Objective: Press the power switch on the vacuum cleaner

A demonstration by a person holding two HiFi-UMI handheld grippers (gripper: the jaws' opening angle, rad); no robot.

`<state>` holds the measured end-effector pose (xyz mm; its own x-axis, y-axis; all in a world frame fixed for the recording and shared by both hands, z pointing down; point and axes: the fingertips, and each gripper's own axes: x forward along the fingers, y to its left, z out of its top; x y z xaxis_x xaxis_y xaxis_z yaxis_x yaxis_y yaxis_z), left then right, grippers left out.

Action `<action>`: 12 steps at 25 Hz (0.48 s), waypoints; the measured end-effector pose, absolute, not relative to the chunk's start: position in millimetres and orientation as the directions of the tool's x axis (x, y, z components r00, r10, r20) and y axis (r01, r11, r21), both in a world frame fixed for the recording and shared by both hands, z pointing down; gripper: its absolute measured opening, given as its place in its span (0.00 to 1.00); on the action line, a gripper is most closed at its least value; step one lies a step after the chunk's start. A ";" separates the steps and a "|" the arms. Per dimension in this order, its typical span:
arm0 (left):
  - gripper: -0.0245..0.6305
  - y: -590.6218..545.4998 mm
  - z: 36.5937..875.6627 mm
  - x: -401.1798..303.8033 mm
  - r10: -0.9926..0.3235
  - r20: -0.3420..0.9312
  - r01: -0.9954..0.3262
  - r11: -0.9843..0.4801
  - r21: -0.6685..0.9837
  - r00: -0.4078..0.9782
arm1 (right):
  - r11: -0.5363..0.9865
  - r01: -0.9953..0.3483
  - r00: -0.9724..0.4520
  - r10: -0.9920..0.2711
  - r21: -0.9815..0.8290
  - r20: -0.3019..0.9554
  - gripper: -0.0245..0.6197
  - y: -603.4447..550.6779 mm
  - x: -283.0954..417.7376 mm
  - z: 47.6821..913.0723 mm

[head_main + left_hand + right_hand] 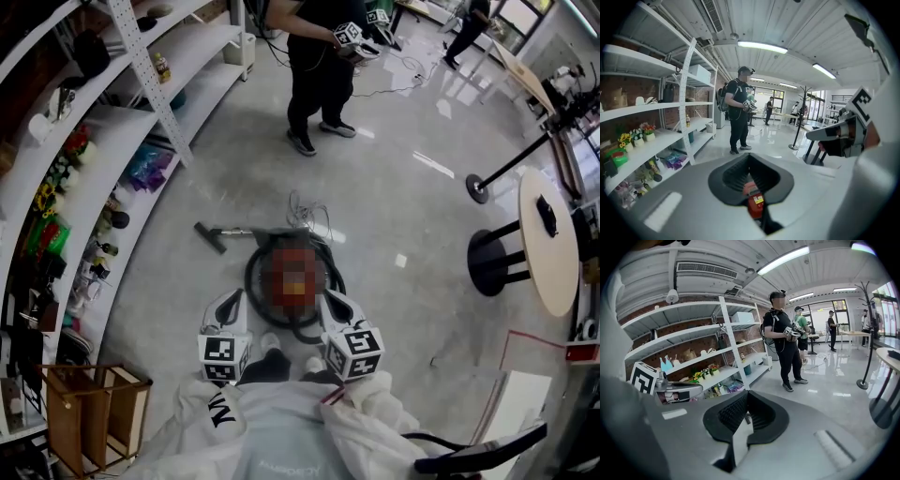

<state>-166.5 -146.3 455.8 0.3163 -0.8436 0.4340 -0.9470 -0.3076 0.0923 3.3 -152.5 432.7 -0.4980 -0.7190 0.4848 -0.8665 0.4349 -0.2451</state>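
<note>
Vacuum cleaner (295, 281): red, on the floor just ahead of both grippers | left gripper (230, 300): jaws together, empty, above it | right gripper (331, 300): jaws together, empty

We wear a pale grey-white jacket (281, 436) with dark lettering on it at the lower left of the head view. Our left gripper (231, 305) and right gripper (336, 305) have light grey shells lined with ribbed black pads. Each carries a cube (224, 357) of black-and-white square markers.
</note>
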 end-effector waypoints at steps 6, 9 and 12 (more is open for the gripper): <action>0.04 -158.1 461.1 -177.0 -0.836 0.434 -0.939 -0.328 0.098 0.337 | 0.415 -0.881 -0.472 -0.733 -0.229 0.490 0.04 -156.5 -5.4 428.8; 0.04 -160.9 460.8 -172.9 -0.832 0.429 -0.935 -0.337 0.112 0.352 | 0.398 -0.890 -0.454 -0.733 -0.223 0.506 0.04 -155.6 -0.2 431.6; 0.04 -163.5 463.8 -167.5 -0.826 0.433 -0.931 -0.346 0.116 0.361 | 0.383 -0.896 -0.444 -0.732 -0.226 0.517 0.04 -156.9 4.6 435.3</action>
